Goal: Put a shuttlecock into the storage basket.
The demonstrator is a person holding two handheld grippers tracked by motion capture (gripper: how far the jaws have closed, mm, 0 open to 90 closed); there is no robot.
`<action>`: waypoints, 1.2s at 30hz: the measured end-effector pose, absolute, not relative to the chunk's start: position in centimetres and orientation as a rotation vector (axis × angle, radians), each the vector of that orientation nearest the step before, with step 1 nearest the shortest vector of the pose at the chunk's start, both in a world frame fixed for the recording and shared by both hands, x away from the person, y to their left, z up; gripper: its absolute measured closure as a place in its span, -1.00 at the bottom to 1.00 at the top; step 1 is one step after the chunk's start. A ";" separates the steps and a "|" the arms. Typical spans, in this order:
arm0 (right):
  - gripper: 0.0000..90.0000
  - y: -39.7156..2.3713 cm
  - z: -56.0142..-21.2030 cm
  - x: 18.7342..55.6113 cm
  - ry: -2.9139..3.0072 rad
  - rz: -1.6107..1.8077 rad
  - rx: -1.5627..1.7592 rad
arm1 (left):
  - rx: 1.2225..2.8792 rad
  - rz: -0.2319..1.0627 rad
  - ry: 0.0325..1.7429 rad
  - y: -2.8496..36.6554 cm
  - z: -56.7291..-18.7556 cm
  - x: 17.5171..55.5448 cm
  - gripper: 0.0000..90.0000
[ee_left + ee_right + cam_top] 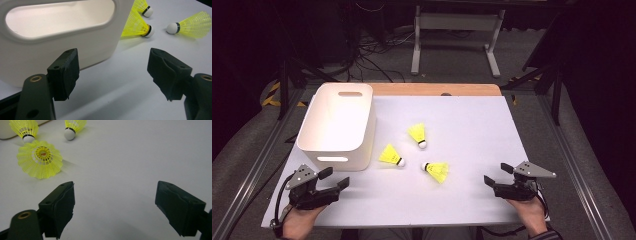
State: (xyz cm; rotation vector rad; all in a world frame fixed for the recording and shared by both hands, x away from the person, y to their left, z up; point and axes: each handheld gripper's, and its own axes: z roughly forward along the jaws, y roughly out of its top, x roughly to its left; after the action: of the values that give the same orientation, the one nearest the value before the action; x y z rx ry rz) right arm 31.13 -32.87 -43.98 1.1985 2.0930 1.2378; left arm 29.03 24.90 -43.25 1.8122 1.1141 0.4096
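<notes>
Three yellow shuttlecocks with white corks lie in the middle of the white table: one at the back [418, 135], one beside the bin [391, 156] and one nearest the right hand [436, 170]. My left gripper [334, 178] rests at the front left, open and empty, just in front of the white bin [337, 125]. In the left gripper view the bin's handle slot [60, 17] is close, with shuttlecocks [136, 25] to its right. My right gripper [497, 174] sits at the front right, open and empty. The right gripper view has the nearest shuttlecock [40, 158] skirt-on, ahead to the left.
The white table [472, 125] has a wooden strip along its back edge. Beyond it stand a grey frame stand [457, 30] and loose cables on the carpeted floor. Metal rails run along both sides of the table.
</notes>
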 end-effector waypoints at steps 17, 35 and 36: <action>-0.65 -32.7 -44.0 31.1 2.091 1.248 1.193 | 1.810 0.396 1.119 24.7 -43.0 28.6 -0.42; -0.66 -32.7 -43.9 31.0 2.087 1.252 1.199 | 1.825 0.406 1.073 23.8 -42.2 28.2 -0.39; -0.66 -32.7 -44.0 31.0 2.086 1.252 1.196 | 1.829 0.415 1.068 23.7 -42.1 28.1 -0.38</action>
State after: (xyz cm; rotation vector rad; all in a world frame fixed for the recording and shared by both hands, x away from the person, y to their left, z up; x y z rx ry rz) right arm 31.03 -32.71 -43.95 1.1958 2.0865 1.2521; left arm 28.15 23.70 -42.07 1.8288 1.0678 0.4146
